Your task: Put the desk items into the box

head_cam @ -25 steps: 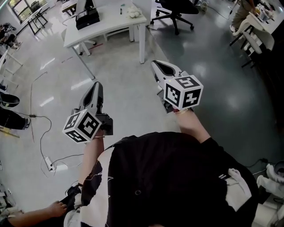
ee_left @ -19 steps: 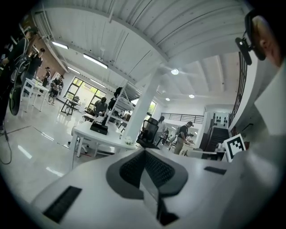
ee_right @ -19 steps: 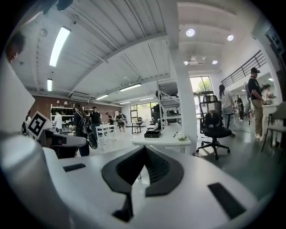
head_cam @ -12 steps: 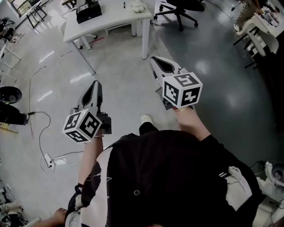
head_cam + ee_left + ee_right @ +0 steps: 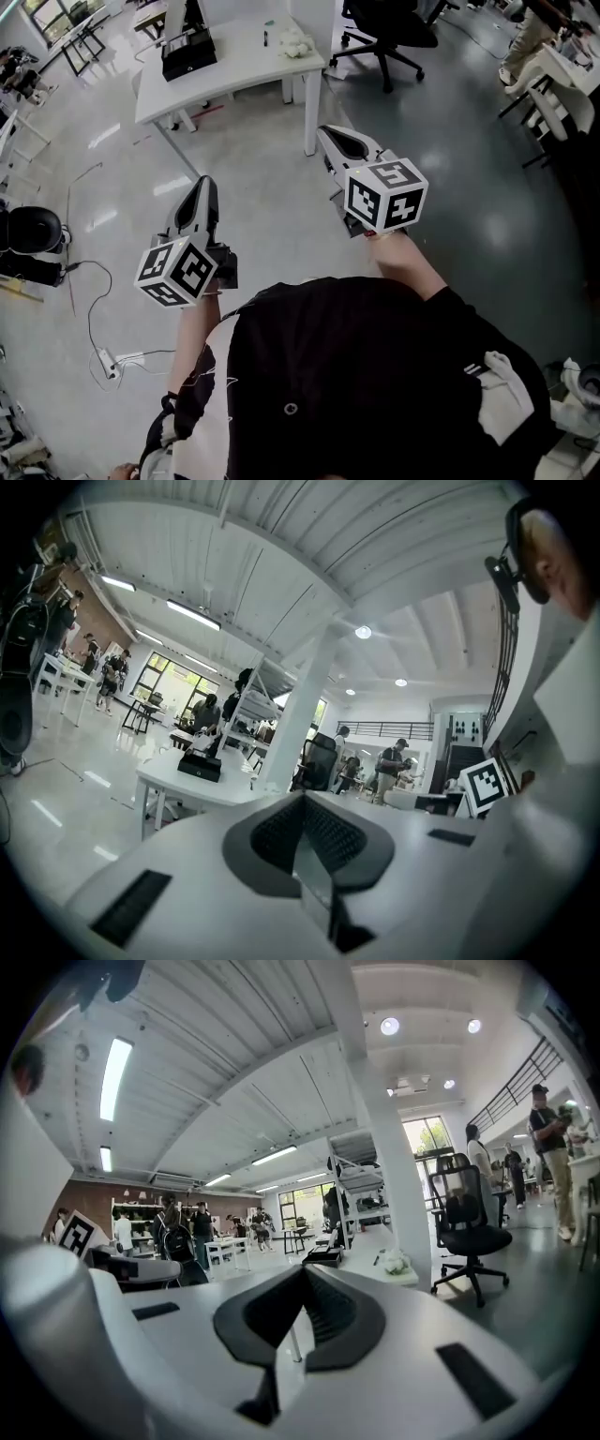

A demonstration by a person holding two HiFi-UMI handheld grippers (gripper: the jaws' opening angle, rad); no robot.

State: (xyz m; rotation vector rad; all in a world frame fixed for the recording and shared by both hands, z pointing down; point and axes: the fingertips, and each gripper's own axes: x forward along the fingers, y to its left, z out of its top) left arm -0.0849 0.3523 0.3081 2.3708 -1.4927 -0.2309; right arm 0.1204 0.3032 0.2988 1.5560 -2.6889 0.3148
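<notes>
A box (image 5: 187, 53) sits on the desk (image 5: 246, 70), a chair (image 5: 386, 26) to its right.

Tiny desk items (image 5: 298, 42) on far white desk (image 5: 239, 67), too small for identification.

Black box (image 5: 187, 54) on white desk (image 5: 234, 70); white wad (image 5: 296, 39) apart.

Right hand-held gripper (image 5: 304, 1271) jaws together, empty; white desk (image 5: 366, 1262) ahead, black office chair (image 5: 466, 1213) right.
</notes>
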